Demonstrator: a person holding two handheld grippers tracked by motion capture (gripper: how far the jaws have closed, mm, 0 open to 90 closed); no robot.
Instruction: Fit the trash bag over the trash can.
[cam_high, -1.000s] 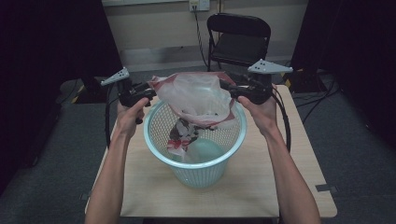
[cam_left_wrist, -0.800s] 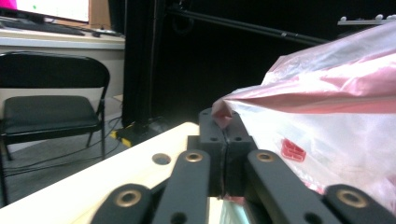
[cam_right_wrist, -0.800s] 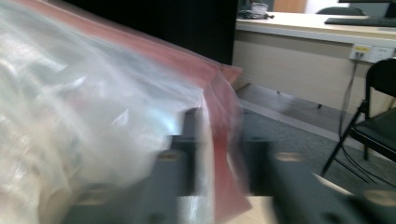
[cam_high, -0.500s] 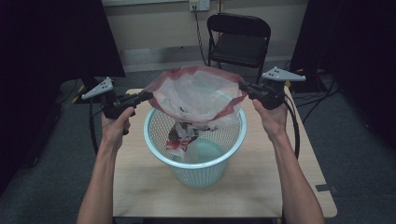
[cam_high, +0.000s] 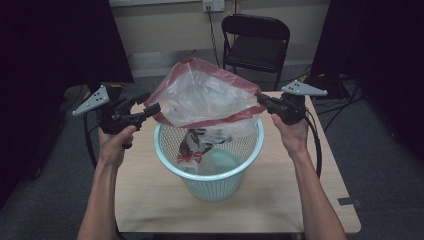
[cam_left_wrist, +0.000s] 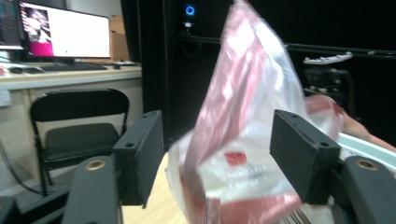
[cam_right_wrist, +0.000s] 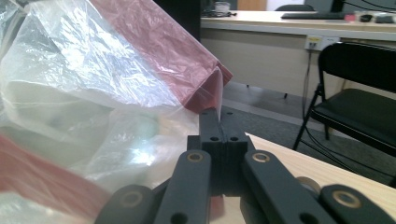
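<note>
1 bag (cam_high: 205, 100), clear with a red rim, is held spread above the basket (cam_high: 210, 165), its lower part hanging inside the mesh. Its right edge is pinched between the jaws of the right gripper (cam_high: 261, 99), which are pressed together on the red rim. The jaws of the left gripper (cam_high: 152, 108) are set wide apart, with the bag's left edge seen between them in the left gripper view. The basket is stood on the table (cam_high: 150, 200), with 1 chair (cam_high: 256, 45) seen beyond.

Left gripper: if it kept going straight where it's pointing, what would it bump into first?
Most likely the plastic bag. The left gripper has its jaws open, and the bag's red edge hangs right between them, though its depth there is unclear.
</note>
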